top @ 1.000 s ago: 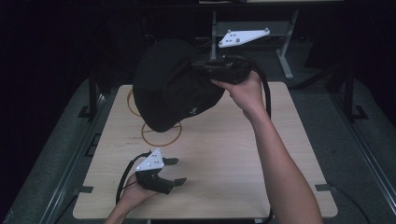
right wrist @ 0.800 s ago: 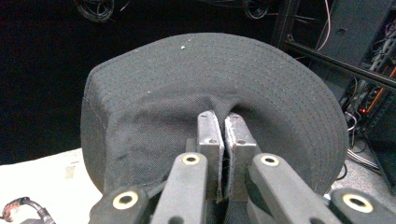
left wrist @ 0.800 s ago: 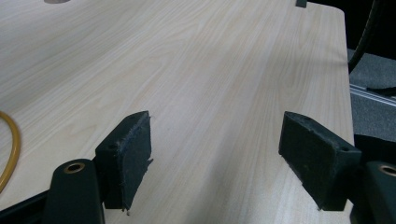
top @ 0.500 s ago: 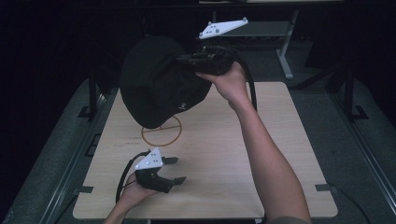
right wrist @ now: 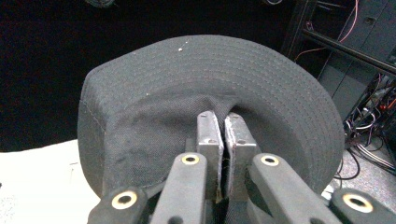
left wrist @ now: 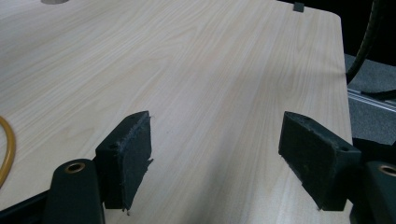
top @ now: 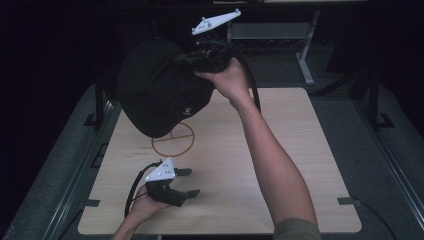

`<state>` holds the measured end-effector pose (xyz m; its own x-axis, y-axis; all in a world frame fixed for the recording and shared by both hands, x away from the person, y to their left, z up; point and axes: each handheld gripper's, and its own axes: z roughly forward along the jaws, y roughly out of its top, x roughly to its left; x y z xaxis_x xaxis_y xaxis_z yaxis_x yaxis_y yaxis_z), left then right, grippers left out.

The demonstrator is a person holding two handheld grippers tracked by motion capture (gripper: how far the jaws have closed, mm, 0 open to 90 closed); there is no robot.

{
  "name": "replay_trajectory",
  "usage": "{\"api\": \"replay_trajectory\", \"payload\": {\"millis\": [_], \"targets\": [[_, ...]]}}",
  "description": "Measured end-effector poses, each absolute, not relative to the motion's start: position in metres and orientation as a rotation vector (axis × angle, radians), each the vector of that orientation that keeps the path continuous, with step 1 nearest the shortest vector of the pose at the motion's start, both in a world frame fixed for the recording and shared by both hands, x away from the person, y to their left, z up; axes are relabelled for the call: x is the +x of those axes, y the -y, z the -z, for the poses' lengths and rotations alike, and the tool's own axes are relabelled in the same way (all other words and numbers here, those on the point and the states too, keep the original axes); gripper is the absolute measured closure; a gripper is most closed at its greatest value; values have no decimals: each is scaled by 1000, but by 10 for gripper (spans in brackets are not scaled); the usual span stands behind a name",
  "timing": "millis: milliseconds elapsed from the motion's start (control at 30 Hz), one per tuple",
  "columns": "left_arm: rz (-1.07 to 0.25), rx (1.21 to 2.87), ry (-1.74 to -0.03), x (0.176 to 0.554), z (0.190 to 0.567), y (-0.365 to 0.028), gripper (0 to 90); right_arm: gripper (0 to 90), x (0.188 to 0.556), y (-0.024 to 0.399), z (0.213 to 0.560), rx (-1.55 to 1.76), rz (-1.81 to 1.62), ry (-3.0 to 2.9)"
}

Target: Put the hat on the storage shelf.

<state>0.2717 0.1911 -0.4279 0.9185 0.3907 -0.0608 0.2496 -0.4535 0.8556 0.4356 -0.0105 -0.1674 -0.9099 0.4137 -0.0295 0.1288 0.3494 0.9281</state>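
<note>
A black bucket hat [top: 160, 95] hangs in the air over the back left of the wooden table [top: 300, 150]. My right gripper [top: 197, 57] is shut on its fabric, high above the table; in the right gripper view the jaws pinch the hat [right wrist: 210, 93] near where crown meets brim, at my right gripper [right wrist: 223, 135]. My left gripper [top: 186, 182] rests low near the table's front left, open and holding nothing. In the left gripper view its pads [left wrist: 133, 154] stand wide apart over bare wood, with my left gripper [left wrist: 219, 158] above the tabletop.
An orange circle with a cross [top: 174, 140] is marked on the table under the hat. Its edge shows as an orange ring [left wrist: 7, 149] in the left gripper view. A metal frame [top: 305, 55] stands behind the table. Dark mats flank both sides.
My right gripper has lifted the hat higher and carried it toward the back left. The left gripper has stayed in place.
</note>
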Motion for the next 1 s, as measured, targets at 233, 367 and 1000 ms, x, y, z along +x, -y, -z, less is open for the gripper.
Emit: {"api": "replay_trajectory", "payload": {"millis": [233,367,1000], "targets": [[-179,2056,-467,274,427,-196,250,861,451,-14,165,489,-1539,-2416],[-182,2060,-459,275,427,-194,251,861,458,-23,167,497,-1538,-2437],[-169,2057,-442,273,427,-188,252,845,490,-75,198,561,-1410,-2539]]}}
